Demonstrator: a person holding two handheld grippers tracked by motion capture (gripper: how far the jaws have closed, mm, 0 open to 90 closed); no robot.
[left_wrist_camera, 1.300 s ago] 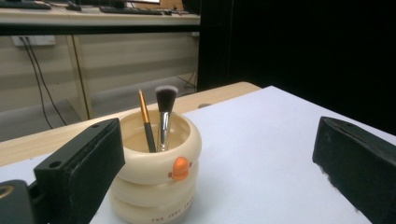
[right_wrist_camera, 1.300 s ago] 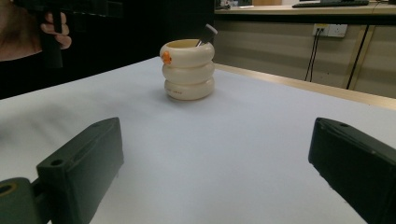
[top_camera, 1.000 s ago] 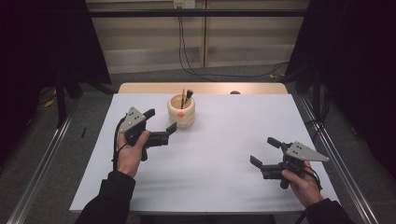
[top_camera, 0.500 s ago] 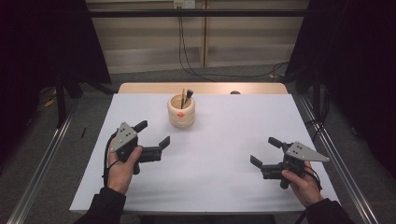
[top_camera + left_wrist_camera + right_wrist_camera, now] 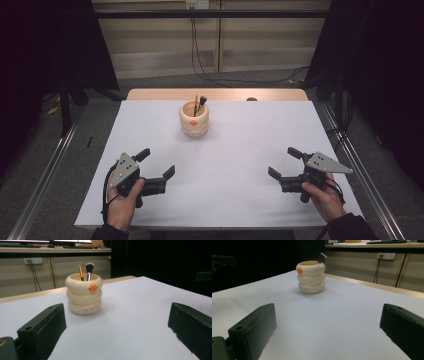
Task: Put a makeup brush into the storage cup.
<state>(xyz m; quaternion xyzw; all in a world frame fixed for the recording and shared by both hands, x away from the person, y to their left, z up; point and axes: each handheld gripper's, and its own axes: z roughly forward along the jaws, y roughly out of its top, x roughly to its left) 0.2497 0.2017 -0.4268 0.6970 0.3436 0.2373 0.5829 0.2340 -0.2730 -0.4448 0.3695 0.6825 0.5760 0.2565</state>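
Cream holder point(image 5: 194, 119) stands untouched; left gripper point(image 5: 156, 164), spread empty, has drawn back toward the table's near edge.

So there's this cream-coloured holder point(image 5: 194, 119) shaped like three chubby rings stacked on each other, standing upright on the white table point(image 5: 230, 150), toward the far edge and roughly centred. It has a little orange blob point(image 5: 93, 287) on the top ring, and some tiny lettering on the bottom ring that's too small to read. Two things stick out of the open top: a makeup brush point(image 5: 88, 270) with a dark fluffy head and silvery ferrule, and a thin orange-brown stick point(image 5: 81, 272) leaning a bit beside it. Both grippers are well apart from it, nothing touching the holder
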